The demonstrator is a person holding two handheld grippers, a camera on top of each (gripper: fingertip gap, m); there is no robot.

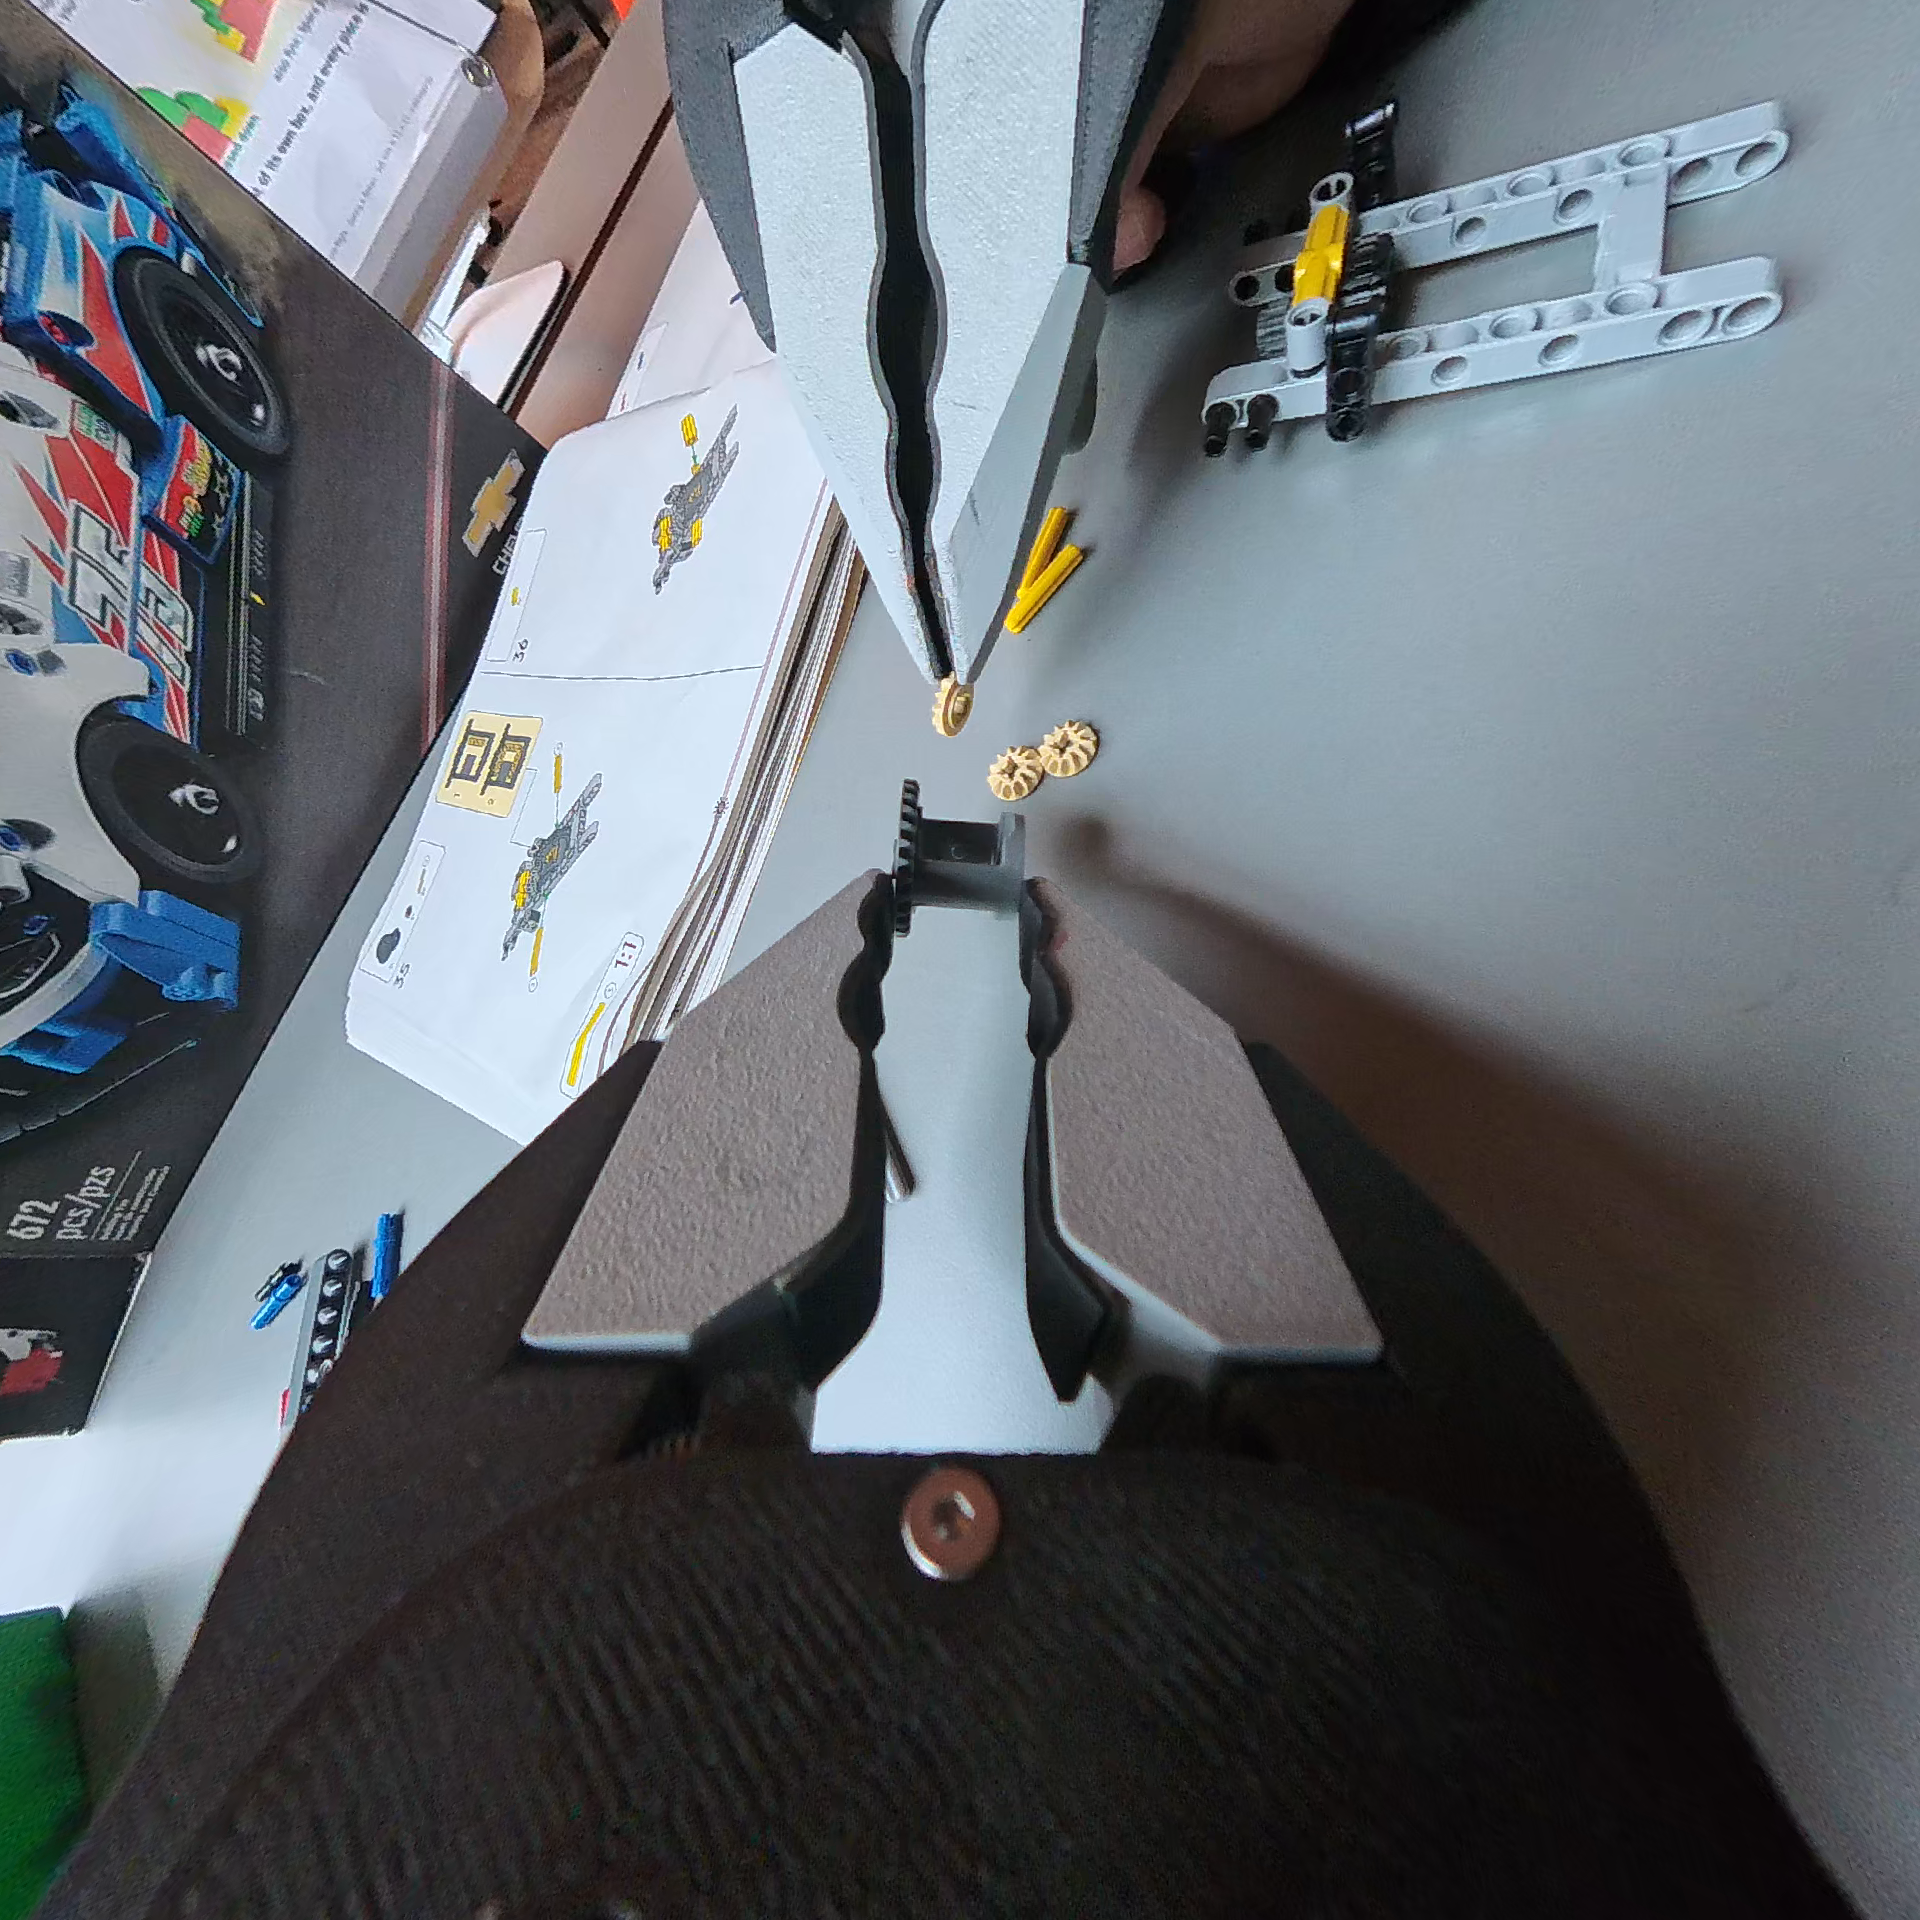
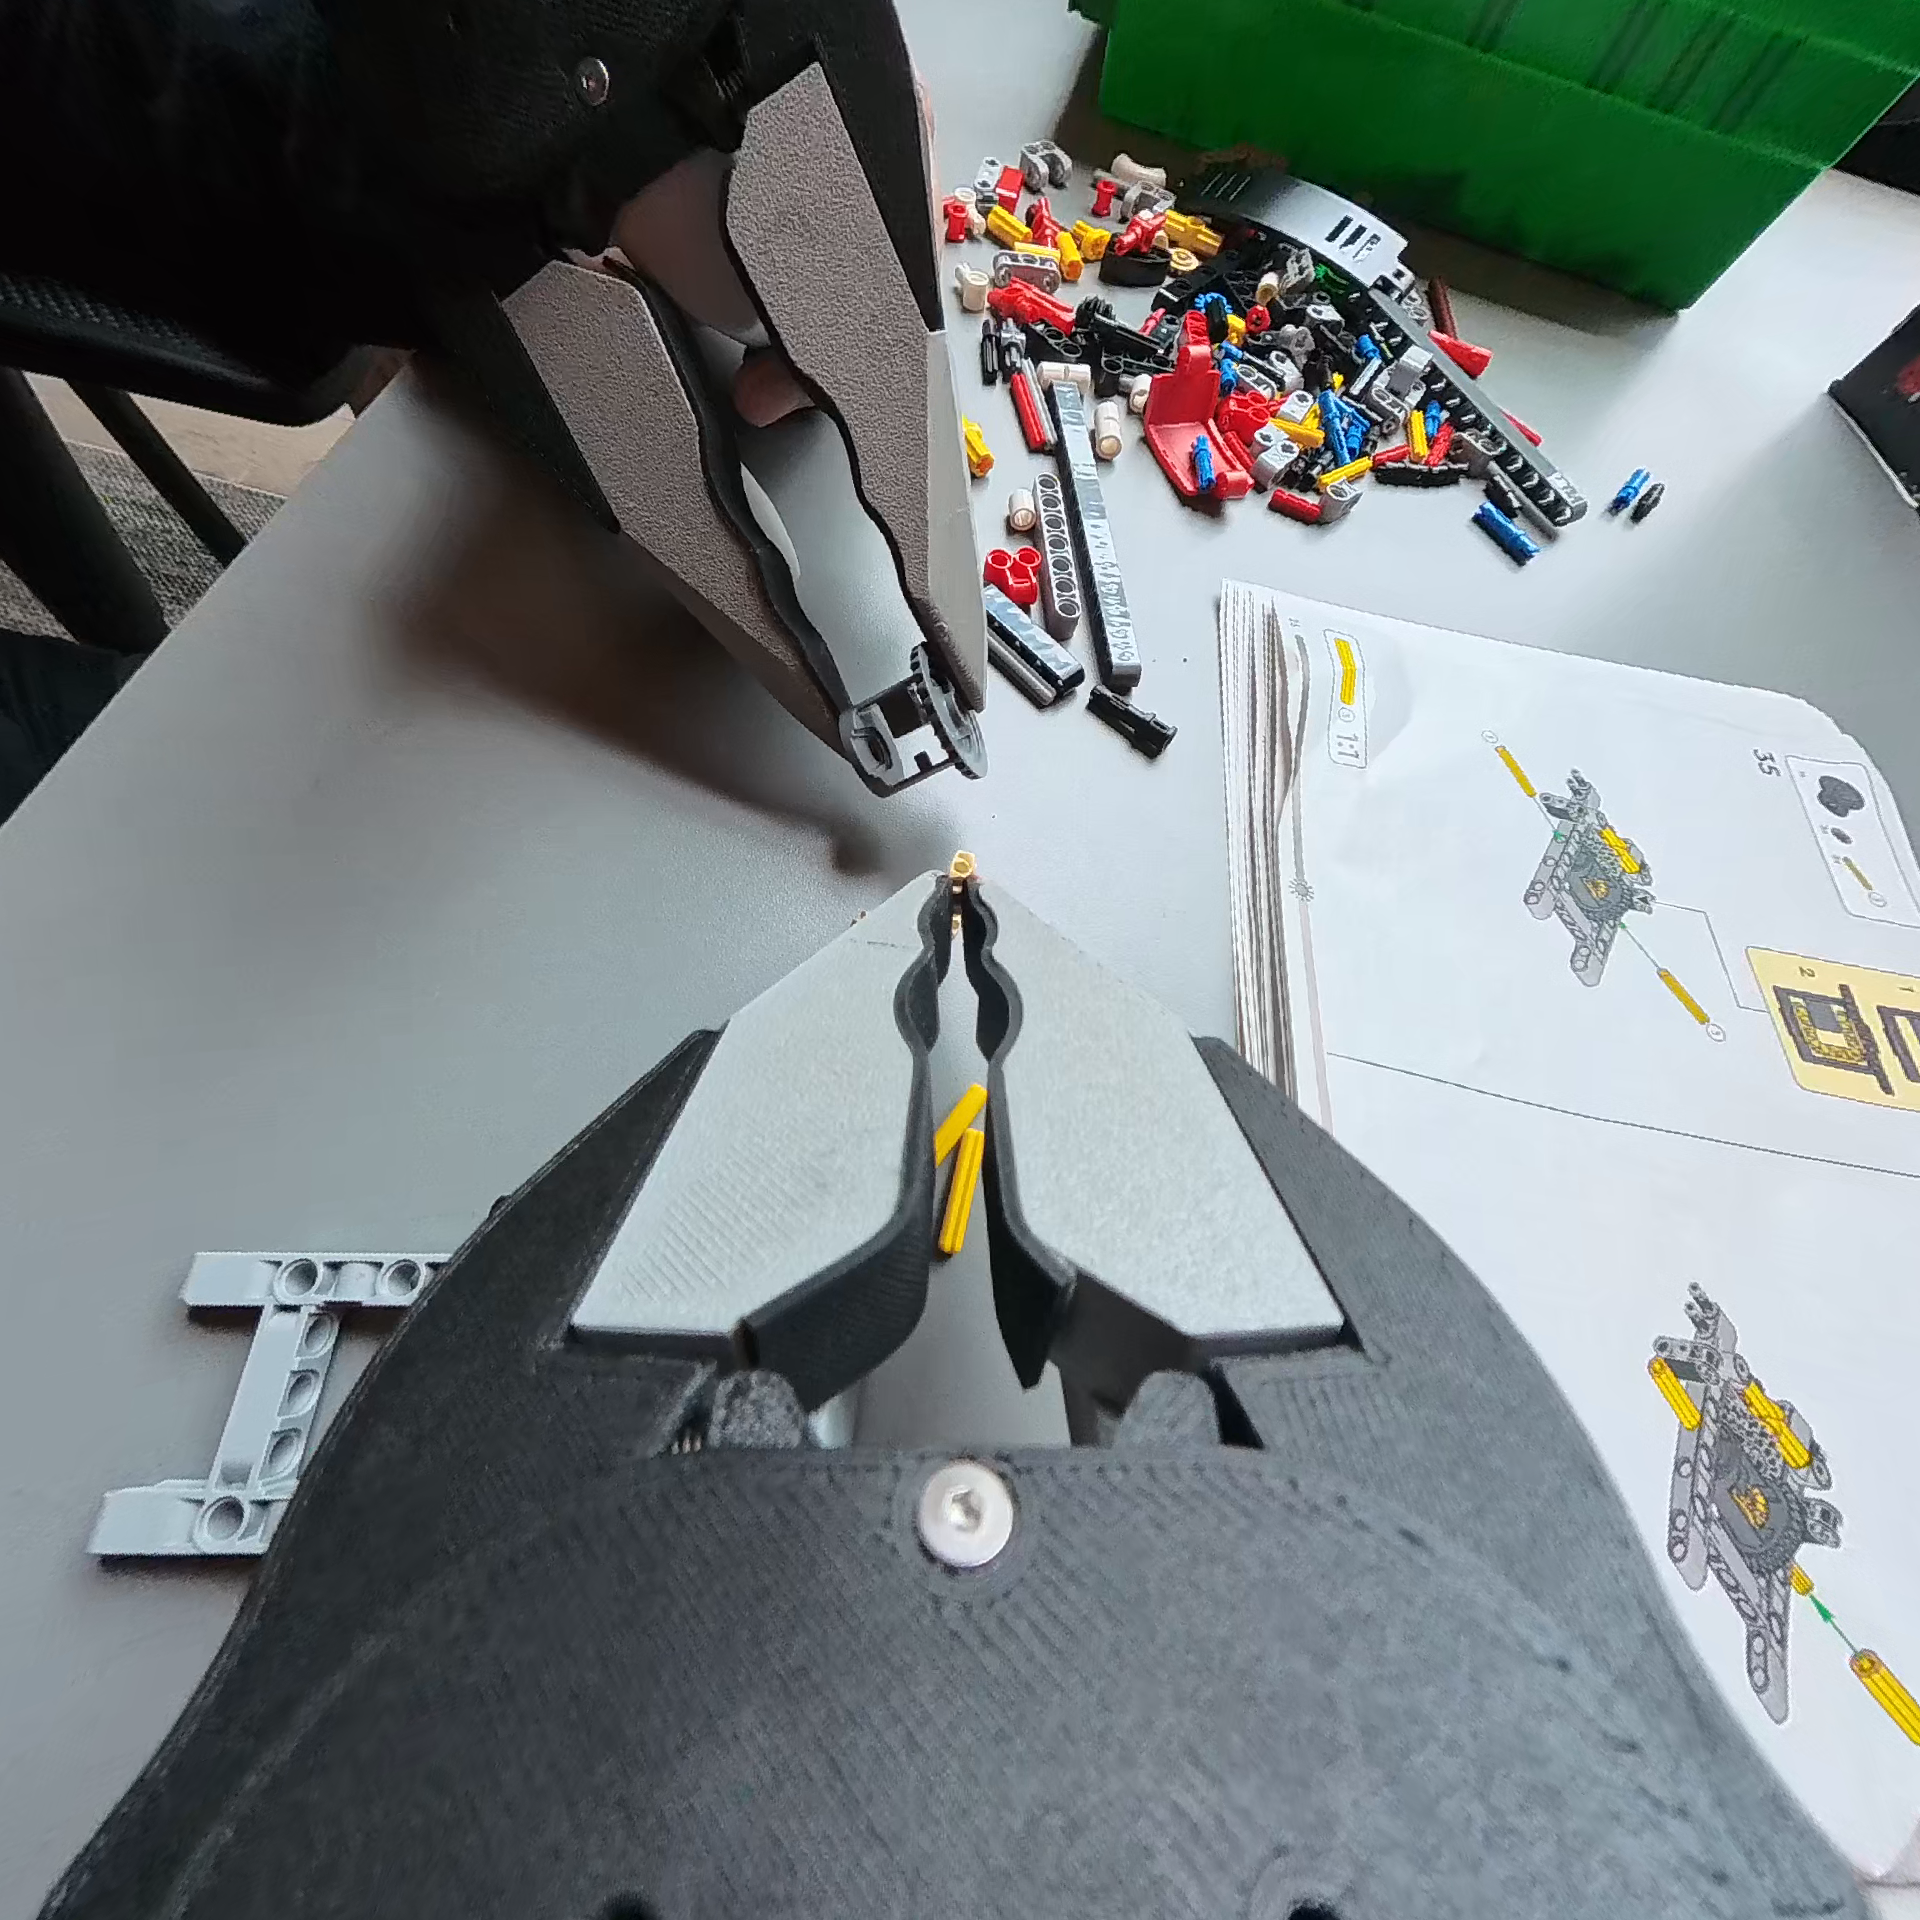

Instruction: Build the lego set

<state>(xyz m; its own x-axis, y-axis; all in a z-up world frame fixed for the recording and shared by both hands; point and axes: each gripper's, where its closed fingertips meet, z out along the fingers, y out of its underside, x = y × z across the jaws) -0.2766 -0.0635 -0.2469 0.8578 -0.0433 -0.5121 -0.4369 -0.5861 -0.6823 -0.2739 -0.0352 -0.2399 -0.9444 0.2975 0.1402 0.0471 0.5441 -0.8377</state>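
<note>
My left gripper (image 1: pixel 958 881) is shut on a dark grey housing with a black gear (image 1: pixel 961 862) and holds it above the table; the gripper also shows in the right wrist view (image 2: pixel 914 732). My right gripper (image 2: pixel 958 894) is shut on a small tan gear (image 2: pixel 962 864); in the left wrist view the gripper (image 1: pixel 951 681) holds the tan gear (image 1: pixel 953 707) just in front of the housing. Two more tan gears (image 1: pixel 1042 762) and two yellow axles (image 1: pixel 1042 571) lie on the table. A light grey beam frame with a yellow piece (image 1: pixel 1496 281) lies at the far right.
An open instruction booklet (image 1: pixel 582 748) and the set's box (image 1: pixel 156 623) lie to the left. A pile of loose pieces (image 2: pixel 1247 353) and a green bin (image 2: pixel 1455 125) sit at the back in the right wrist view. A person's hand (image 1: pixel 1195 94) holds the right gripper. Left and right tips are no more than a few centimetres apart.
</note>
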